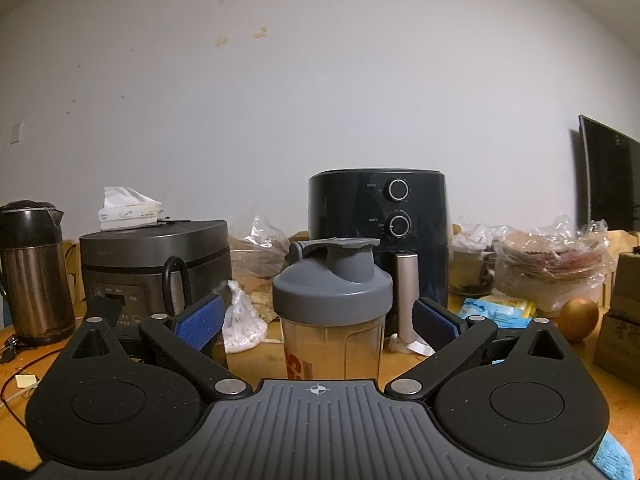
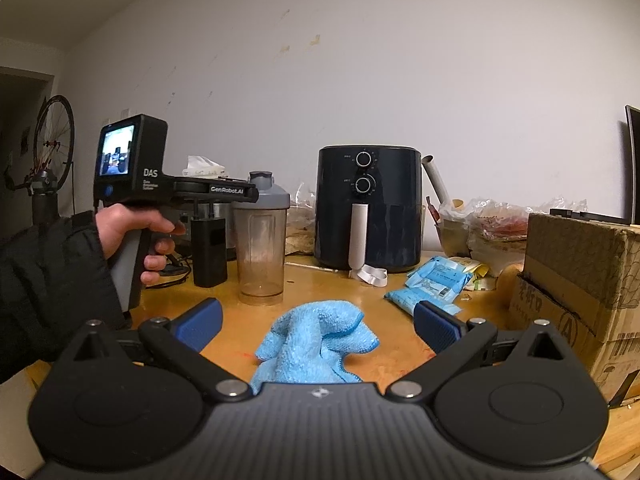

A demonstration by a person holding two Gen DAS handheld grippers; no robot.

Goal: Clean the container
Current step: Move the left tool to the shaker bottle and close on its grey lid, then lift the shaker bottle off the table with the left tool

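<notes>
A clear shaker bottle (image 1: pixel 332 312) with a grey flip-top lid stands upright on the wooden table. My left gripper (image 1: pixel 318 318) is open, one blue-padded finger on each side of the bottle, neither pad touching it. In the right wrist view the same bottle (image 2: pixel 261 256) stands at the left middle, with the left gripper device (image 2: pixel 160 188) held level with its lid by a hand (image 2: pixel 136 228). A crumpled blue cloth (image 2: pixel 316 344) lies on the table between the fingers of my right gripper (image 2: pixel 318 326), which is open and not gripping it.
A black air fryer (image 2: pixel 368 208) stands behind the bottle. A rice cooker (image 1: pixel 156 264) and a kettle (image 1: pixel 32 268) stand on the left, a black power bank (image 2: pixel 210 252) beside the bottle. Blue packets (image 2: pixel 432 284), bagged food (image 1: pixel 548 264), an onion (image 1: pixel 578 318) and a cardboard box (image 2: pixel 576 292) crowd the right.
</notes>
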